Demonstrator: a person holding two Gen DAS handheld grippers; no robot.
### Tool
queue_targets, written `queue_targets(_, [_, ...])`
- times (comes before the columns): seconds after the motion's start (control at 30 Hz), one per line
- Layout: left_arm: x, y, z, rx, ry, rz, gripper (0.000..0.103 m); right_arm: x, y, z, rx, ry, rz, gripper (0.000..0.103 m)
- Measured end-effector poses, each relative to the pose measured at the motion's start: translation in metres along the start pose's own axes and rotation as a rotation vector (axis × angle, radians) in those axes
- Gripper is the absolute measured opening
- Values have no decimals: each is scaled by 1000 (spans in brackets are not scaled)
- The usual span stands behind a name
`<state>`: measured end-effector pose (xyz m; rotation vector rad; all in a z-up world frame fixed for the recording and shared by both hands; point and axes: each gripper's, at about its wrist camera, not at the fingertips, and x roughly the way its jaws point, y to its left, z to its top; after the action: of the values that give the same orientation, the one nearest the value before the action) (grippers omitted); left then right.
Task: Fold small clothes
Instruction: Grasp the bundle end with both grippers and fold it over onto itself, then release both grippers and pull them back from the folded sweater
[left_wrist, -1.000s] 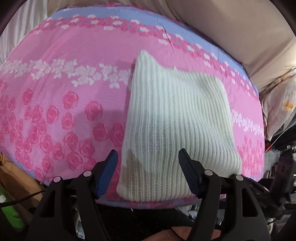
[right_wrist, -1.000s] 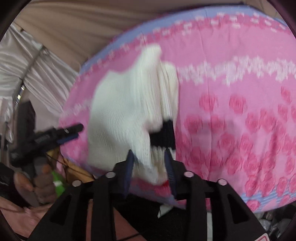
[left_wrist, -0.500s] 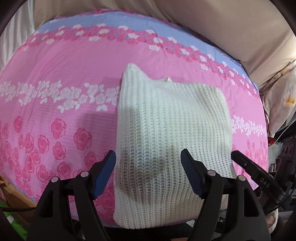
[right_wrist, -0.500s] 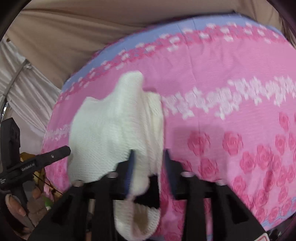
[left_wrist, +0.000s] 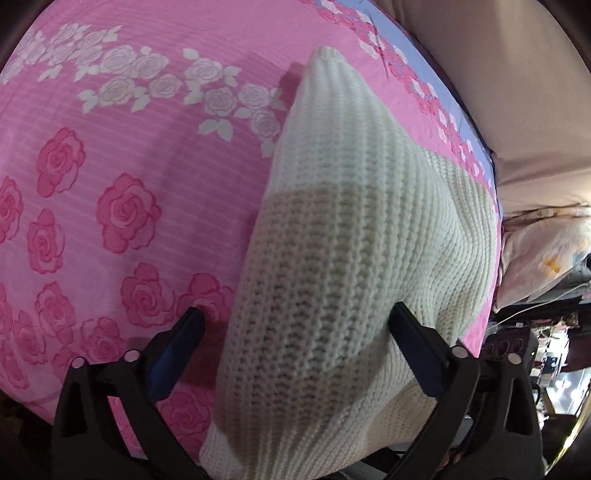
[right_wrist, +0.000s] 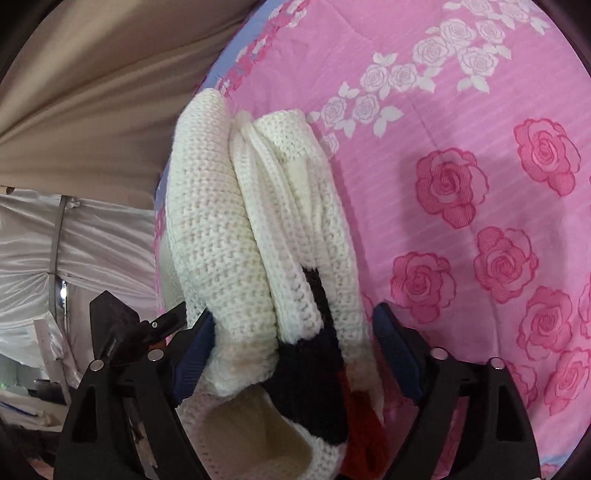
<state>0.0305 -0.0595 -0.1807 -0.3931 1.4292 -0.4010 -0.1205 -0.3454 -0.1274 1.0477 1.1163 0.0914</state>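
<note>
A folded white knitted sweater (left_wrist: 354, 236) lies near the edge of the pink rose bedspread (left_wrist: 122, 155). My left gripper (left_wrist: 295, 350) hangs low over its near end, jaws opening and very wide. The left pad stands clear on the bedspread side and the right pad sits against the knit without pinching. In the right wrist view the sweater (right_wrist: 221, 221) shows its stacked folds with a black and red patch (right_wrist: 314, 369). My right gripper (right_wrist: 297, 350) straddles these folds with its jaws opening. The right pad is apart from the knit and the left pad brushes it.
Beige fabric (left_wrist: 498, 74) hangs behind the bed. A pale printed bag (left_wrist: 546, 251) and dark clutter (left_wrist: 535, 362) sit past the right edge. In the right wrist view a white drape (right_wrist: 74, 240) hangs to the left and the other gripper's black body (right_wrist: 118, 328) is close beside my left finger.
Both grippers have sunk closer to the sweater and their jaws have spread wider. The right gripper, which was pinching the folded edge, has let it go.
</note>
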Motion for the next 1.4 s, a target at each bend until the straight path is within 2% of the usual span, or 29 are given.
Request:
queue_targets(0.03, [1,-5,0,30,-2,11,98,2,2,0,-13,6,21,59])
queue_targets(0.07, [2,-9,0,60,-2,14,84,3,2,-1,-5,9,31,56])
queue_targets(0.1, [1,-14,0,99,3,-31,67,2,4,-2,-3,3,34,51])
queue_targets(0.17, [-5,-20,3,106,16,-50,46,-5,13,-3,-24,-16,23,45])
queue_targets(0.27, [-27,-29,6,124,18,-90,39,-18,31,-5,-39,-57,47,41])
queue_targets(0.57, [-106,-61,22,273,-82,-142,39,-42,99,-4,-107,-141,138,40])
queue_targets(0.67, [-138,-59,31,312,-143,-159,39,-49,130,0,-160,-173,167,40])
queue_targets(0.87, [-217,-41,57,359,-307,-171,41,-41,221,7,-340,-220,214,41])
queue_targets(0.9, [-226,-35,64,360,-333,-157,42,-33,231,8,-361,-228,212,43])
queue_targets(0.97, [-229,-22,78,345,-371,-99,58,-10,239,10,-395,-244,178,56])
queue_targets(1.03, [-211,10,98,319,-403,28,65,22,233,14,-429,-289,47,58])
queue_targets(1.07, [-195,28,106,299,-395,117,63,37,226,15,-424,-300,-55,57])
queue_targets(1.1, [-185,43,112,284,-380,183,60,50,219,14,-408,-287,-159,52])
queue_targets(1.13, [-174,60,114,256,-361,275,51,55,217,9,-408,-266,-167,31])
queue_targets(1.17, [-170,68,112,245,-342,305,50,55,220,1,-423,-252,-147,23])
queue_targets(1.23, [-178,84,97,243,-352,264,50,51,243,-22,-508,-244,-133,23])
queue_targets(1.3, [-186,84,84,266,-370,258,51,58,268,-38,-575,-213,-101,22])
queue_targets(1.4, [-180,70,76,319,-365,243,55,95,290,-48,-673,-155,-134,22])
